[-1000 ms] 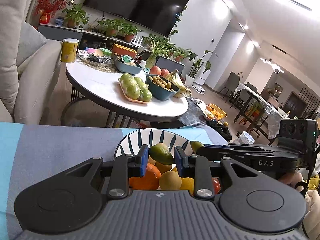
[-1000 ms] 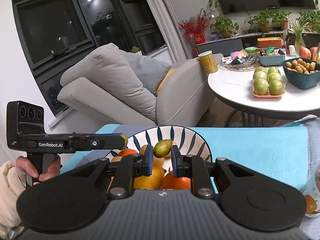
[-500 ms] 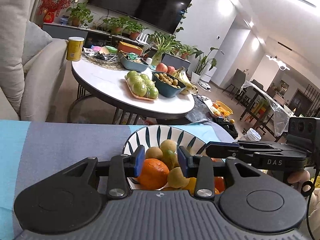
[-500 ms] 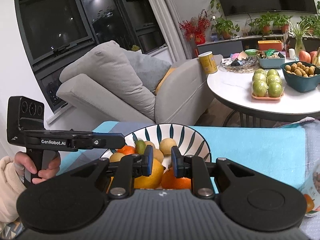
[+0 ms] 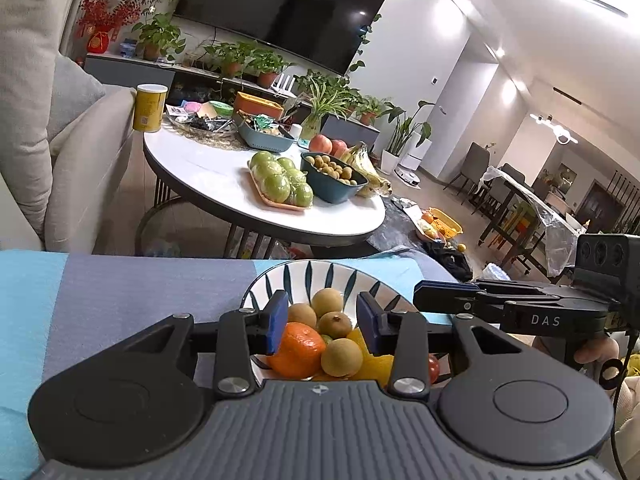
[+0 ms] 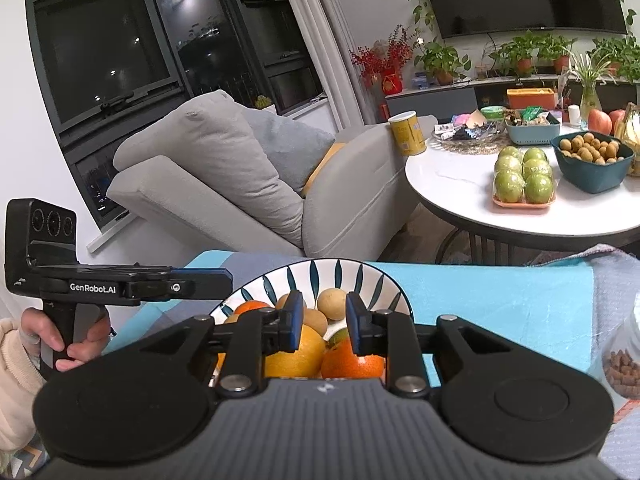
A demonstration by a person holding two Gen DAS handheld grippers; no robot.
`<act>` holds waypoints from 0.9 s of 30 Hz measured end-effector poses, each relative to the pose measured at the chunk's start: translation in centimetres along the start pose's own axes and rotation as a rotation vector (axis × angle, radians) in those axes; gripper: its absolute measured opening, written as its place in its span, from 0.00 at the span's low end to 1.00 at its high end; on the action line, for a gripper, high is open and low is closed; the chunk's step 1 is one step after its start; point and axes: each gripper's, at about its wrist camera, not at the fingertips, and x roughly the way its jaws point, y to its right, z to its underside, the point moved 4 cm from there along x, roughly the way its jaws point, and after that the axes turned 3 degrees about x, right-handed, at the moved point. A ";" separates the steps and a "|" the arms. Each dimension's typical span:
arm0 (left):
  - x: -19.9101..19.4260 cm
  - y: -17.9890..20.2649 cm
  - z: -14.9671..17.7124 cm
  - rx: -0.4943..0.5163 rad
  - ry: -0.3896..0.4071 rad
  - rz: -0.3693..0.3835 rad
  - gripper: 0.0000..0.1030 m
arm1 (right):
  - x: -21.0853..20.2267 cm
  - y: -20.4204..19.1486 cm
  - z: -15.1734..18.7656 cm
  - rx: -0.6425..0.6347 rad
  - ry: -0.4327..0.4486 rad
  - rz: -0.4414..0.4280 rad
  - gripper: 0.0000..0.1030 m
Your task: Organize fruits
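A white bowl [image 5: 320,276] with dark blue leaf marks on its inner wall sits on a blue and grey cloth [image 5: 132,292], and it is heaped with fruit. In the left wrist view an orange [image 5: 298,350] lies at the front left of the heap, touching several small round brown fruits [image 5: 335,324] behind and beside it, with a yellow fruit [image 5: 376,366] at the right. The left gripper [image 5: 322,322] hovers just above the heap with its fingers [image 5: 277,320] apart and nothing held between them; the fruit seen in the gap lies lower, in the bowl. The right gripper [image 6: 322,322] also points down at the bowl from the other side, its fingers [image 6: 295,320] apart and empty, with a yellow-orange fruit [image 6: 296,354] and a second orange [image 6: 354,366] showing below them. Each view catches the other gripper from the side, reaching over the bowl's rim, with a hand [image 6: 66,340] wrapped round the left one's grip. Beyond the cloth stands a round white tabletop [image 5: 216,184] carrying a tray of green fruit [image 5: 282,186], a dark teal bowl of small brown fruit [image 5: 332,178], bananas [image 5: 366,168], red apples [image 5: 328,145] and a yellow can [image 5: 149,108]. A grey sofa [image 6: 256,184] with cushions stands beside that tabletop, under dark windows. At the right edge of the right wrist view a clear bag [image 6: 622,360] of brown pieces lies on the cloth.
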 end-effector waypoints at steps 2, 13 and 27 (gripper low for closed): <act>-0.3 0.0 -0.1 -0.003 0.007 0.001 0.35 | -0.3 -0.2 -0.1 -0.003 0.007 -0.001 0.61; -2.3 1.9 -0.4 0.038 0.014 -0.026 0.36 | -2.1 -1.4 -0.5 -0.016 0.033 0.007 0.61; -6.8 5.4 -1.6 0.131 0.076 -0.098 0.43 | -5.7 -4.3 -1.7 -0.062 0.094 0.033 0.61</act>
